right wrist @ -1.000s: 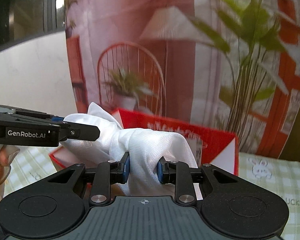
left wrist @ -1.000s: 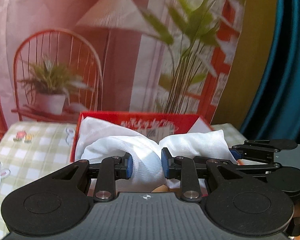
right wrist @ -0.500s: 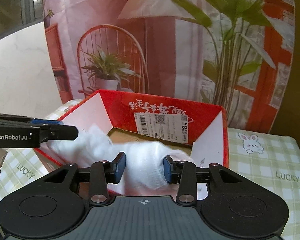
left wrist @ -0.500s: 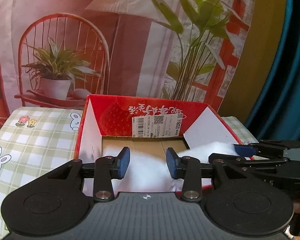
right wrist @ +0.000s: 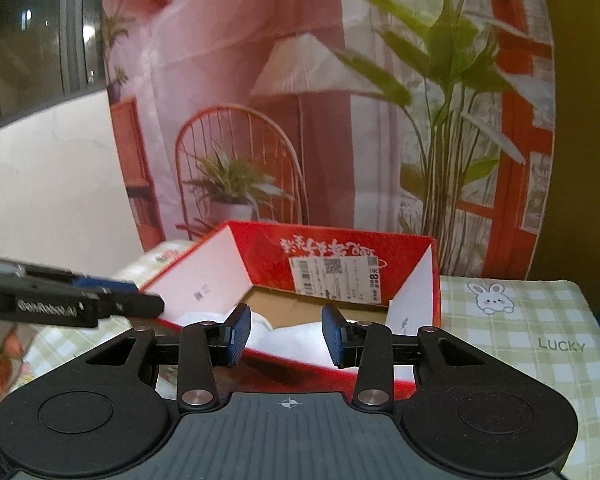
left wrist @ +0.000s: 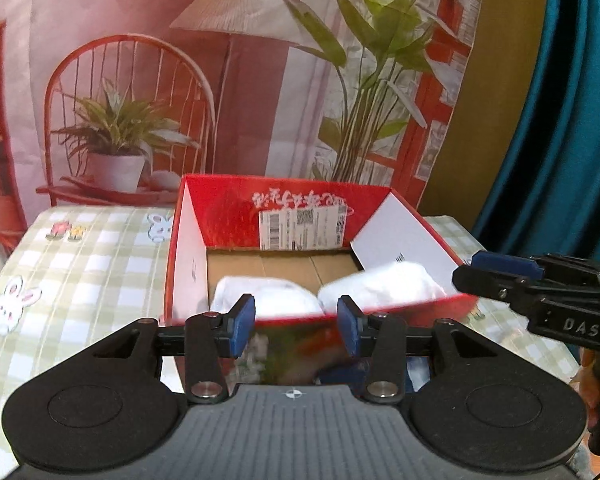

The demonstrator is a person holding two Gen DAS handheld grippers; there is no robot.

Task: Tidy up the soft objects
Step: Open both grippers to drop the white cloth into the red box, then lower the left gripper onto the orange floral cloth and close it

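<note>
Counter: checked cloth (left wrist: 100, 256) under red box (left wrist: 284, 208), ahead of both.
Left hand-held gripper (left wrist: 296, 328): jaws opening, empty.
Right hand-held gripper (right wrist: 286, 334): jaws apart, empty.
Cloth (left wrist: 268, 296): white, in box.

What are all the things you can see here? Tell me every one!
white cloth: one, white, bunched inside the box
box: one, red outside with white flaps, on the tablecloth
label: one, white, on the box's far inner wall
tablecloth: one, green check with bunnies, under the box
backdrop: one, pink printed room scene, behind
curtain: one, teal, right
left gripper: black, blue fingers, opening, nothing between
right gripper: same, open, empty
</note>
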